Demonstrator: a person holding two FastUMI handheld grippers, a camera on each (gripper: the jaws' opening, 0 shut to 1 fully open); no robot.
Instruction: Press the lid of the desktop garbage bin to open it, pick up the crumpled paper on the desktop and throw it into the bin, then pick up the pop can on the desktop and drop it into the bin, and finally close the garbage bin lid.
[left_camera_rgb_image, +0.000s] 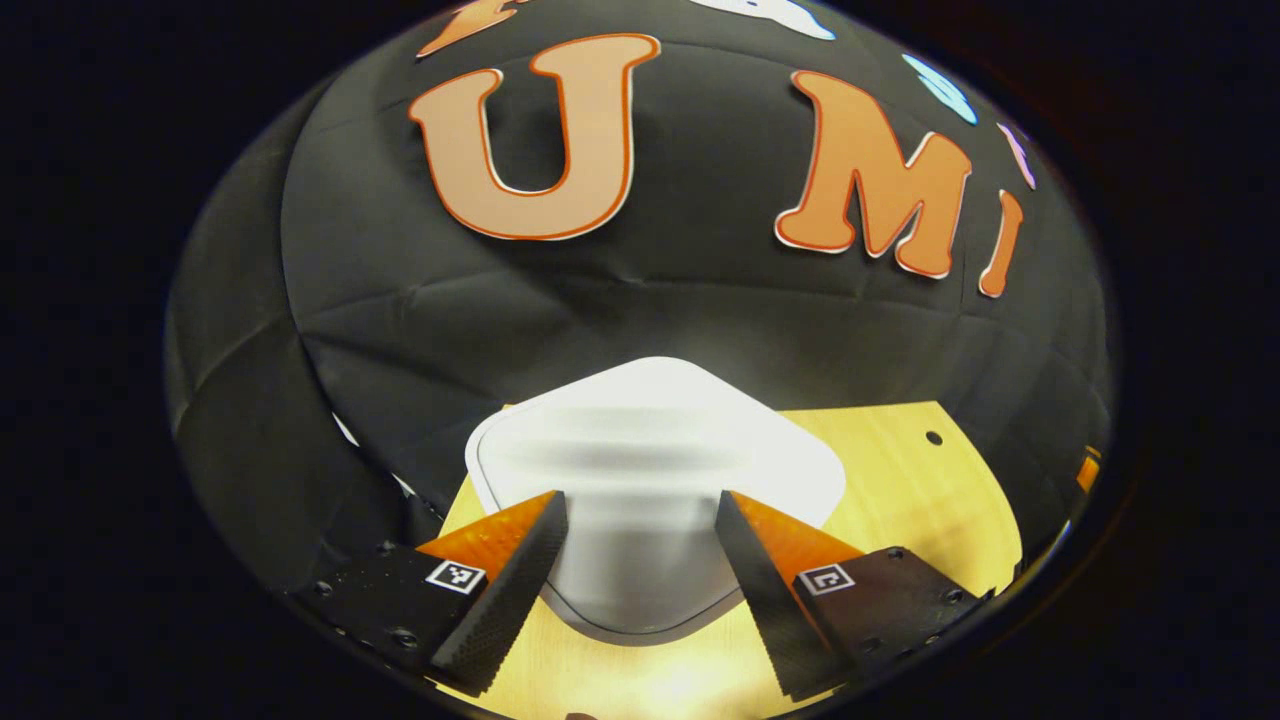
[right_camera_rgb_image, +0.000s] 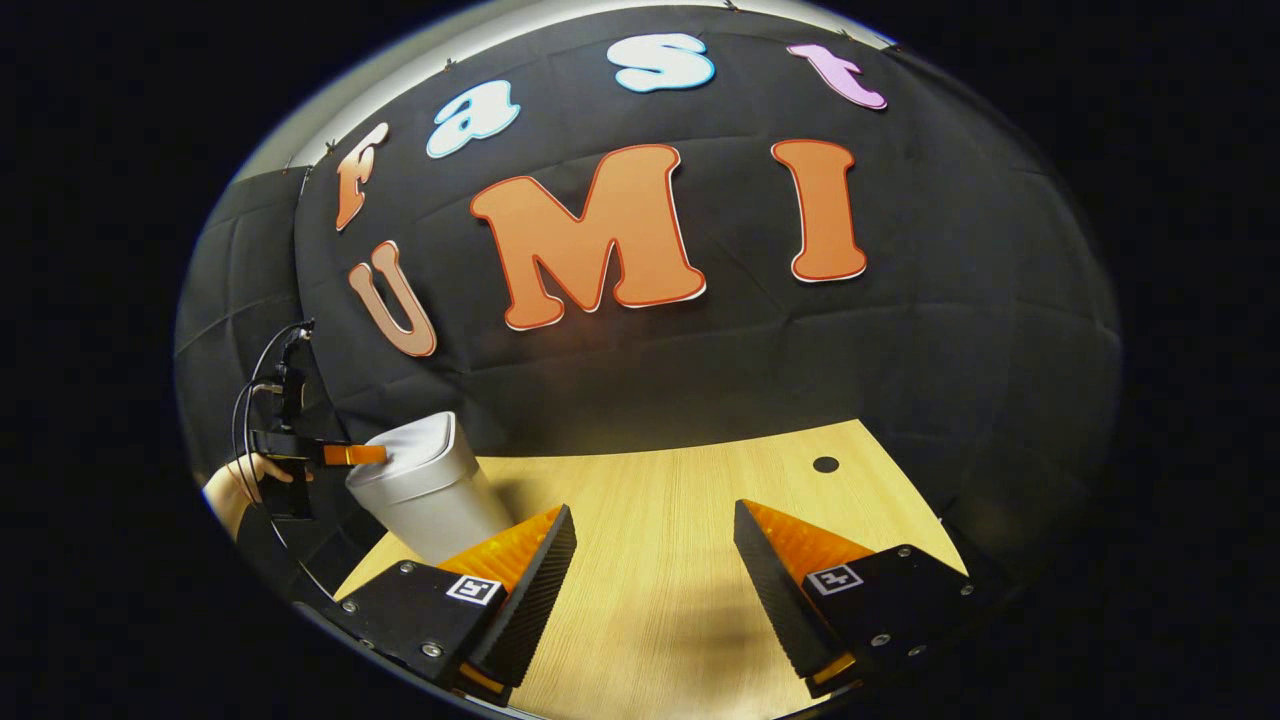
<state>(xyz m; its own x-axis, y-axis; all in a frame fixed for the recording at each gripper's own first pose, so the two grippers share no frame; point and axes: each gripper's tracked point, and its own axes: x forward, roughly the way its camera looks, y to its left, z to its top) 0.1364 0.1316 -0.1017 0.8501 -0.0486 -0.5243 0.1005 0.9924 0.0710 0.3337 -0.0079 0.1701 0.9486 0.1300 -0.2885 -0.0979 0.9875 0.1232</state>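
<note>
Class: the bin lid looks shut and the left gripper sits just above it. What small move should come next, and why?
Probably lower the left gripper to press the bin lid. The lid looks closed, the open fingers hang over it, and the right gripper waits open over the wooden desktop.

wall: black cloth (right_camera_rgb_image: 900, 330), creased in a grid of folds, closing the booth behind and at the sides | furniture: light wooden tabletop (right_camera_rgb_image: 680, 520) with straight grain, a small round dark hole (right_camera_rgb_image: 826, 464) near its far right | light: warm glare on the wood at the near edge
</note>
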